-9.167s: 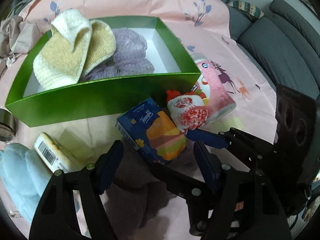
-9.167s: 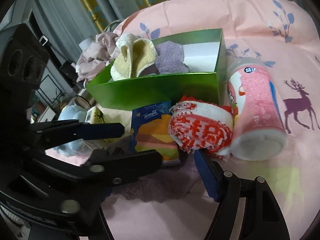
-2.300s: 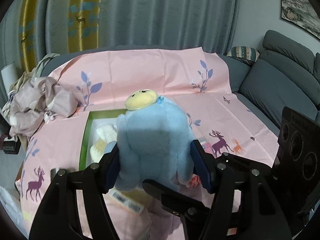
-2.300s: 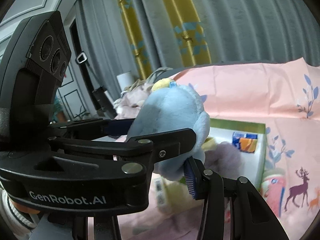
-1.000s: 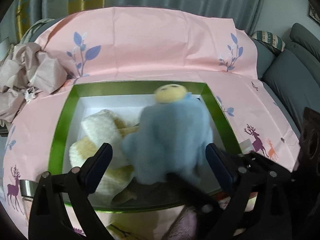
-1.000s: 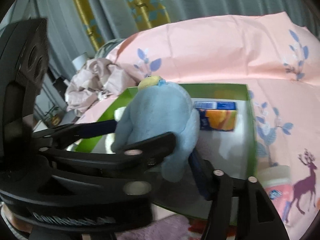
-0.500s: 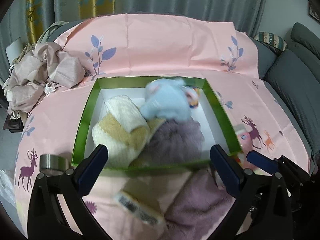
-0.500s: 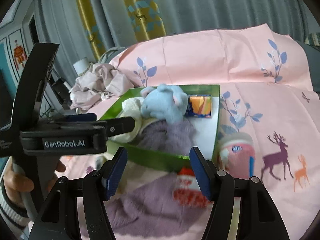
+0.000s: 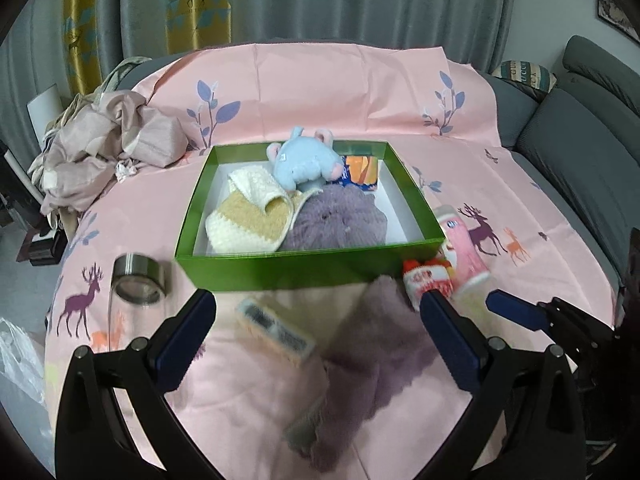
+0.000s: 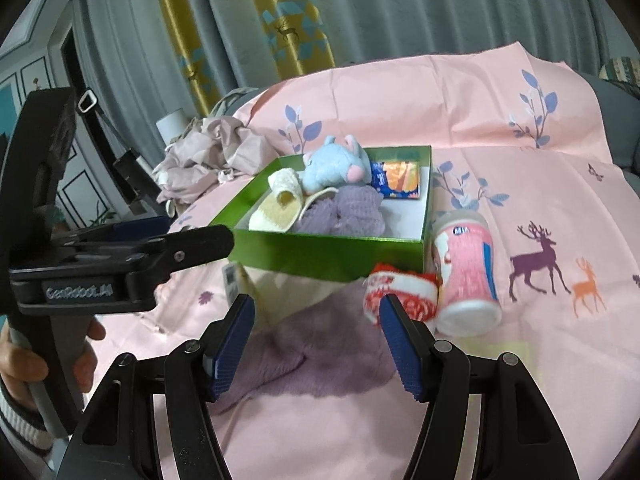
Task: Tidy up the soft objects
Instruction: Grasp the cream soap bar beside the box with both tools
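Note:
A green box on the pink cloth holds a blue plush toy, a cream and yellow knit, a purple knit and a tissue pack. A purple fuzzy cloth lies in front of the box, with a red and white rolled sock beside it. My left gripper is open and empty above the cloth. My right gripper is open and empty over the purple cloth.
A pink cylinder lies right of the box. A barcoded yellow pack and a glass jar lie front left. Crumpled fabric sits far left. A grey sofa stands right.
The left gripper carried the blue plush over the box, opened and dropped it in. Both grippers then pulled back and up from the box.

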Motion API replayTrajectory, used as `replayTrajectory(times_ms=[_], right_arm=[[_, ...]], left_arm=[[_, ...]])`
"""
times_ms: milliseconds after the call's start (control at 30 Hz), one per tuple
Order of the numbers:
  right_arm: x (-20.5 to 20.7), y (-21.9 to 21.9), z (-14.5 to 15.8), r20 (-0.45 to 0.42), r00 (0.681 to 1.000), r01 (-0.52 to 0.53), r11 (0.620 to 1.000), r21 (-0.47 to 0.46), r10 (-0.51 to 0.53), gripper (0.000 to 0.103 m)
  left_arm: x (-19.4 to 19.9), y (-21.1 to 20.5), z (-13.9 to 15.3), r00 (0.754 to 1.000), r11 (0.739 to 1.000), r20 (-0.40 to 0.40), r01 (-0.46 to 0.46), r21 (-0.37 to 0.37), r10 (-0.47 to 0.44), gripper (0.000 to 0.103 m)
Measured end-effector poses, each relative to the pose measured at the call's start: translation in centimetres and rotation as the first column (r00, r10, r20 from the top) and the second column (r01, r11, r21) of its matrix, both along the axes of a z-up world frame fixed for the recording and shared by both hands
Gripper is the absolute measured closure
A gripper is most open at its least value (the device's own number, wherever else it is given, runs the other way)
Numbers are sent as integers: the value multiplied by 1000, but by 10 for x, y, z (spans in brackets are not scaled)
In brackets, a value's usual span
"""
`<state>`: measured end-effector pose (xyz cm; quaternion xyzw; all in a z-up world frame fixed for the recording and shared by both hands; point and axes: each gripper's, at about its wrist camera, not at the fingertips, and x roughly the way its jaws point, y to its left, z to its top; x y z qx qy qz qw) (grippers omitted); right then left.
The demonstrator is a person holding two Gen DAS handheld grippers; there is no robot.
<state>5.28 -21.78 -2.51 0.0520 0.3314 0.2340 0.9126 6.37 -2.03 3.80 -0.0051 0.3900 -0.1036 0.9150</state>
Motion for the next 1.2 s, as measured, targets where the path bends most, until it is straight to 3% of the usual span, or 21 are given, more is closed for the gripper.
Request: replayTrajectory(times_ms=[133, 333, 567, 767, 1033, 1200], right_arm=[[-13, 3, -1, -6, 1000, -11, 1000, -13, 11, 37], [-28, 8, -7, -13, 1000, -29, 999, -29, 29, 37], [-33, 22, -21, -38, 997, -64, 997, -51, 62, 37], [-33, 42, -34, -46, 992, -120, 990, -79, 117, 37], [-10, 63, -47, -48, 982, -186, 979, -88, 183, 37], [11, 84, -54, -43, 972, -233, 965, -119, 230, 37]], left_arm=[[-16, 18, -3, 999, 996, -28, -21, -86, 18, 1], [-33, 67, -12, 990, 961, -97, -121, -247, 100, 1], [-41, 92, -36, 976, 924, -177, -183, -336, 129, 1], [-36, 76, -50, 977, 934, -198, -142, -329, 79, 1], [-4, 57, -65, 973, 962, -227, -109, -252, 51, 3], [19, 54, -76, 963, 968, -269, -101, -231, 37, 13]])
